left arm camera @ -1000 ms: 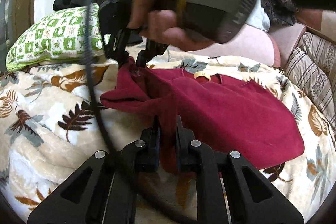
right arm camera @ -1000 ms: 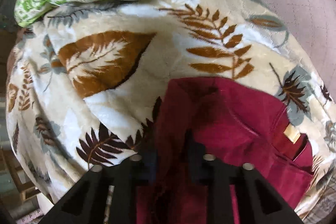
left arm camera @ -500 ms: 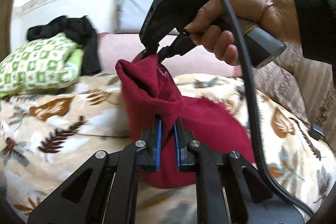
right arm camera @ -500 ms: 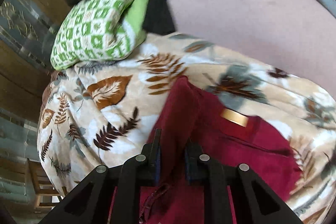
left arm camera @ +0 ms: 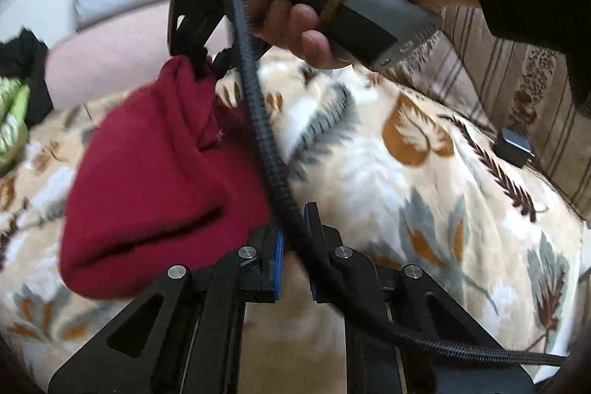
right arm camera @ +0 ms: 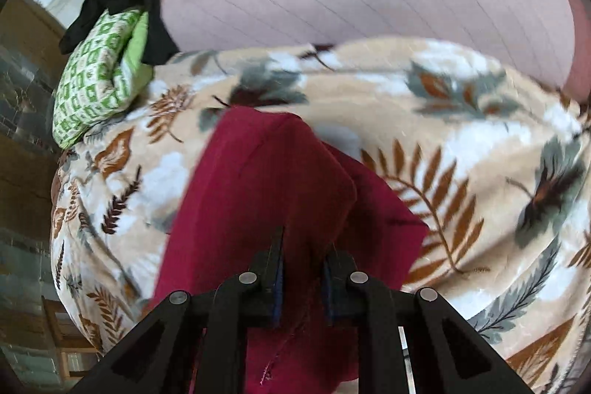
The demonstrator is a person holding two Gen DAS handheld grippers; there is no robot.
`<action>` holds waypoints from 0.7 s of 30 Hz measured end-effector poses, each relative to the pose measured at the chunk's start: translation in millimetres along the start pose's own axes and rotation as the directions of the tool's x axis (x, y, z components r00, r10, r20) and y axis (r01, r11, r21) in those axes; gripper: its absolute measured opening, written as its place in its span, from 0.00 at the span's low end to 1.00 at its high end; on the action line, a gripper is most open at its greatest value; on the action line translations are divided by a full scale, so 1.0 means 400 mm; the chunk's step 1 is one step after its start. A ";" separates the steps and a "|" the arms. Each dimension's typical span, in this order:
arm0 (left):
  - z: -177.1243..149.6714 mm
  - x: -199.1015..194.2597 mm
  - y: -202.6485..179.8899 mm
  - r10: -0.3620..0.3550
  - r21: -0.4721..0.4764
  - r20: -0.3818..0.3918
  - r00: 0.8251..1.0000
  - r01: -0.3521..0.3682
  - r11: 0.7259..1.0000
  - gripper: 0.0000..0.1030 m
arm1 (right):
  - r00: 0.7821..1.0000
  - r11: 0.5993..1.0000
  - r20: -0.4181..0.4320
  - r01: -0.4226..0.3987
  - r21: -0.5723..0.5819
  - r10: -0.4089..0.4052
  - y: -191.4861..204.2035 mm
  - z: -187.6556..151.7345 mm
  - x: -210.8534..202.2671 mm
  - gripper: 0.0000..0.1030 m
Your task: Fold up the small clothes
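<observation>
Cloth is the whole job at this moment: the maroon garment (left arm camera: 155,180) hangs doubled over above the leaf-print blanket (left arm camera: 424,172) on the bed, gathered at its top in your right claw (left arm camera: 207,69), which is clamped on a bunched edge. Your left claw (left arm camera: 295,257) stands slightly apart, and from its own camera the cable (left arm camera: 273,172) runs through the gap; whether any fabric is caught there I cannot tell. In the right wrist view the garment (right arm camera: 280,194) drapes down past the fingers (right arm camera: 273,264). Judging from this, lower the fold slowly onto the blanket, keep both corners level so the edges meet, and flick the cable clear before you press the crease.
</observation>
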State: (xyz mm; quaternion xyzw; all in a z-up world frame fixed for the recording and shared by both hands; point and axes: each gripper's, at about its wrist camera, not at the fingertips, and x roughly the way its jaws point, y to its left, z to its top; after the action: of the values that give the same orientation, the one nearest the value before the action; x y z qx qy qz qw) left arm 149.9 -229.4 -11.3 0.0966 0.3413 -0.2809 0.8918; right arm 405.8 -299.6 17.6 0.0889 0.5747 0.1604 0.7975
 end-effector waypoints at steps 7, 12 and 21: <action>-0.014 -0.116 0.106 -0.038 -0.106 0.049 0.998 0.043 0.993 0.10 | 0.993 0.990 0.115 0.022 0.137 -0.038 -0.120 -0.051 0.007 0.26; 0.020 -0.156 0.287 0.094 -0.261 0.080 0.992 -0.071 0.963 0.10 | 0.927 0.997 0.373 0.018 0.073 -0.044 -0.071 -0.117 -0.159 0.31; -0.027 -0.010 0.301 0.000 -0.334 -0.103 0.995 -0.035 0.942 0.10 | 0.963 0.904 0.263 0.056 -0.423 0.063 0.202 -0.228 -0.053 0.31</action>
State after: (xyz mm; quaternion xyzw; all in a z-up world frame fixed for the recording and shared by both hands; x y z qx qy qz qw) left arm 209.6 -124.5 -19.0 -0.0393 0.4282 -0.2054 0.8792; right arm 301.0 -235.7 33.3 -0.0655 0.4115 0.2699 0.8681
